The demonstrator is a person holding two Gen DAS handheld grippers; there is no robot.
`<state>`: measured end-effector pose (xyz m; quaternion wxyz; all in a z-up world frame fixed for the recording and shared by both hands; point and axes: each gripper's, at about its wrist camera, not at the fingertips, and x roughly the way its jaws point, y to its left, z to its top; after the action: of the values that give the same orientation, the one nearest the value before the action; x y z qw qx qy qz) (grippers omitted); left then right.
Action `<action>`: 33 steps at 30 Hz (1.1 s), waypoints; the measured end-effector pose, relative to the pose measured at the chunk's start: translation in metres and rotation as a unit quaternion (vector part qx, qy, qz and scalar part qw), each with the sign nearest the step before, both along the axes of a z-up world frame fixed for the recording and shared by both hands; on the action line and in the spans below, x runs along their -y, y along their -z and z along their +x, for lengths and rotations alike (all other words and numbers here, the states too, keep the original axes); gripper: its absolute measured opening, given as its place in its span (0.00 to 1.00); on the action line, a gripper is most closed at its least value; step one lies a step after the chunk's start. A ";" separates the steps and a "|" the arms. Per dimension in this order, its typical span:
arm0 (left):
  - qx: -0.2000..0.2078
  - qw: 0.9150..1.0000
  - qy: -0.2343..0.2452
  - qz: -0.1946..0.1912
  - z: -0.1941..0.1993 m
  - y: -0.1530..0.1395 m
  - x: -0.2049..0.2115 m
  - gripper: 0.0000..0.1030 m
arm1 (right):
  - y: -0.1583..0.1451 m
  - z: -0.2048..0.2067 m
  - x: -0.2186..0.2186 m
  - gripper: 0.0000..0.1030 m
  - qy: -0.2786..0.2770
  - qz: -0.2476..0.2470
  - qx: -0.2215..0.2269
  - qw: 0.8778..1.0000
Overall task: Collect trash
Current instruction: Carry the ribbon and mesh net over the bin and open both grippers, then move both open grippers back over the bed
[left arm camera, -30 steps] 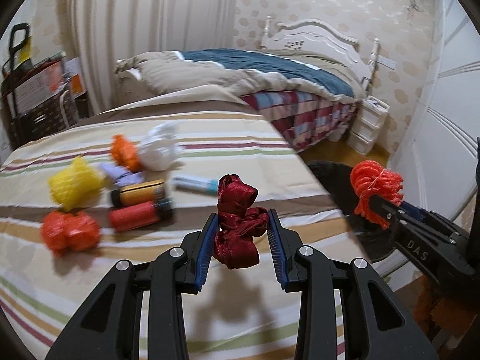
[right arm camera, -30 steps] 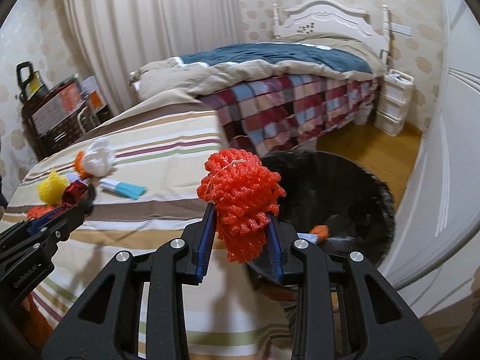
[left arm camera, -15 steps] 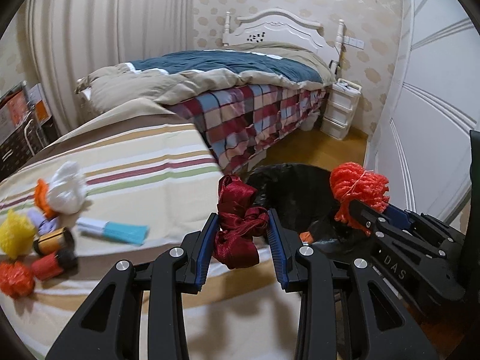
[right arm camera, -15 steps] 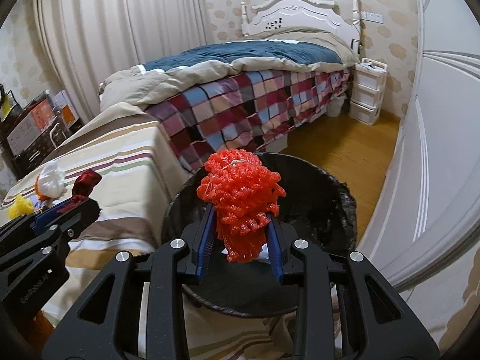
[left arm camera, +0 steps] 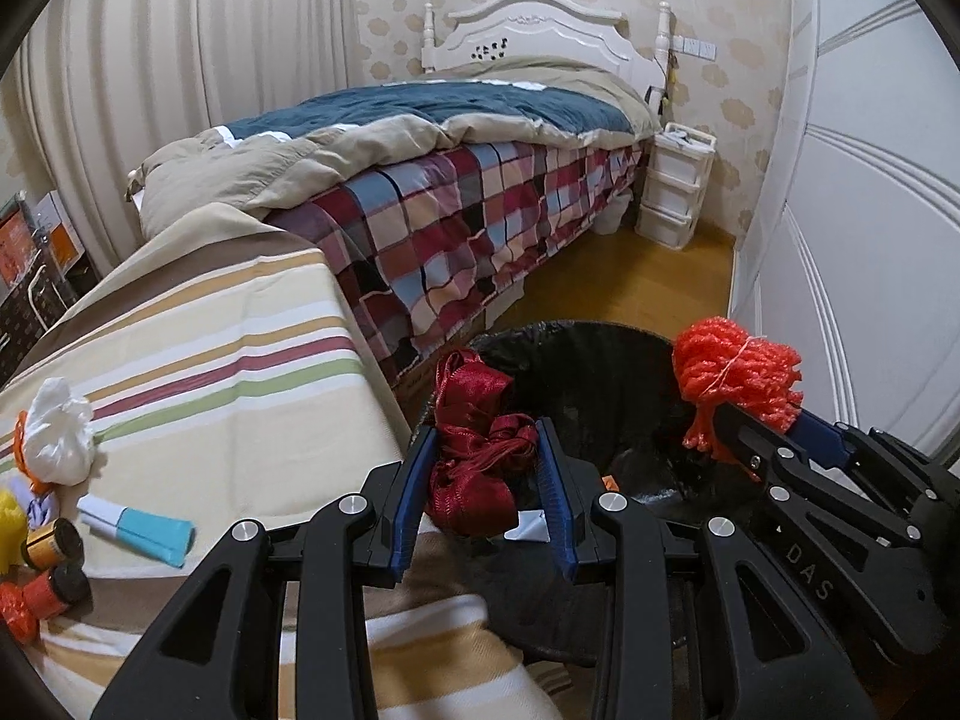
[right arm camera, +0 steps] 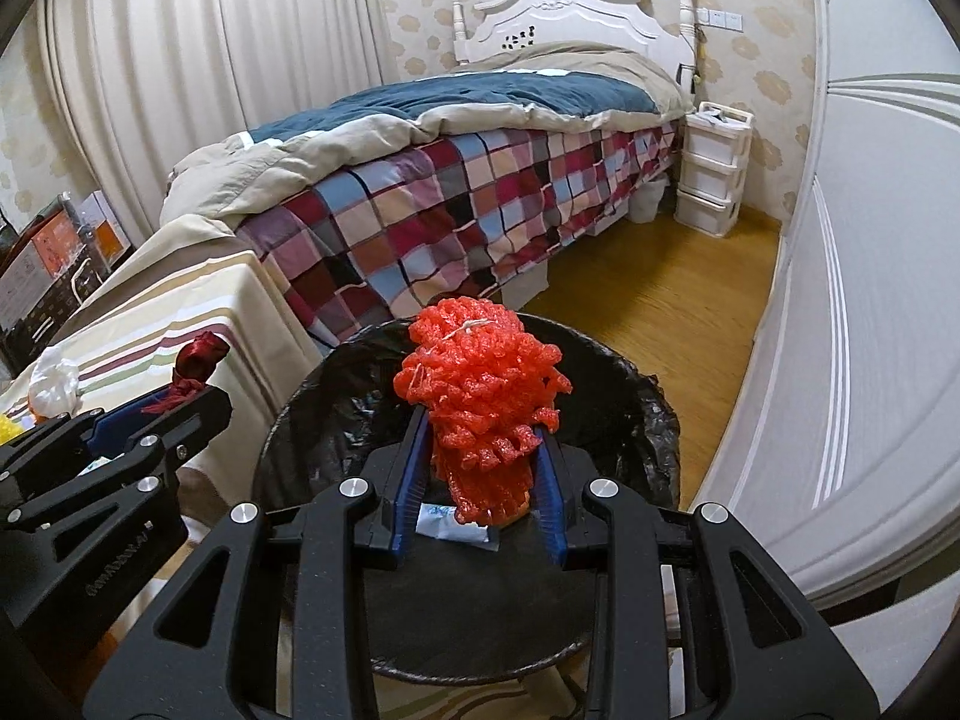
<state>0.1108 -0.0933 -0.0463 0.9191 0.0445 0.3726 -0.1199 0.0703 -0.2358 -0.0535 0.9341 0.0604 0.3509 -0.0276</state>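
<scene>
My left gripper (left arm camera: 483,450) is shut on a dark red ribbon bundle (left arm camera: 477,450) and holds it over the near left rim of the black-lined trash bin (left arm camera: 588,354). My right gripper (right arm camera: 483,456) is shut on an orange foam net (right arm camera: 480,396) and holds it above the bin's opening (right arm camera: 624,402). The right gripper also shows in the left wrist view (left arm camera: 750,414), and the left gripper in the right wrist view (right arm camera: 180,390). White and orange scraps (right arm camera: 456,522) lie in the bin.
On the striped table (left arm camera: 210,372) lie a white crumpled bag (left arm camera: 57,432), a blue-white tube (left arm camera: 138,528), two small rolls (left arm camera: 54,564) and yellow and orange nets at the left edge. A bed (left arm camera: 450,180), a white drawer unit (left arm camera: 675,192) and a white wardrobe (left arm camera: 870,240) surround the bin.
Both grippers have swung right, away from the table and over the trash bin, each still holding its item. The table items have slid to the left edge of view.
</scene>
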 end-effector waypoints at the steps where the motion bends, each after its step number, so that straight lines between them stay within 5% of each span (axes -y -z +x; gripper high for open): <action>1: -0.003 1.000 0.000 -0.001 0.001 0.000 0.001 0.35 | 0.001 0.001 0.001 0.31 0.001 0.000 -0.001 1.000; 8: -0.009 1.000 0.004 0.009 0.006 0.001 0.005 0.37 | 0.005 0.004 0.008 0.33 0.013 0.001 -0.005 1.000; 14: 0.002 1.000 -0.011 -0.002 0.005 -0.003 0.001 0.72 | 0.005 0.003 0.010 0.44 0.023 0.000 -0.005 1.000; 26: 0.029 0.998 -0.047 0.016 -0.017 -0.013 -0.033 0.79 | -0.003 -0.013 0.000 0.76 0.029 0.010 -0.001 1.000; 33: 0.042 0.995 -0.082 0.029 -0.043 -0.022 -0.077 0.81 | -0.016 -0.024 -0.036 0.80 -0.015 0.024 0.006 1.000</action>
<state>0.0678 -0.0168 -0.0247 0.9392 0.0455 0.3389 -0.0309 0.0463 -0.1993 -0.0377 0.9347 0.0781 0.3467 -0.0051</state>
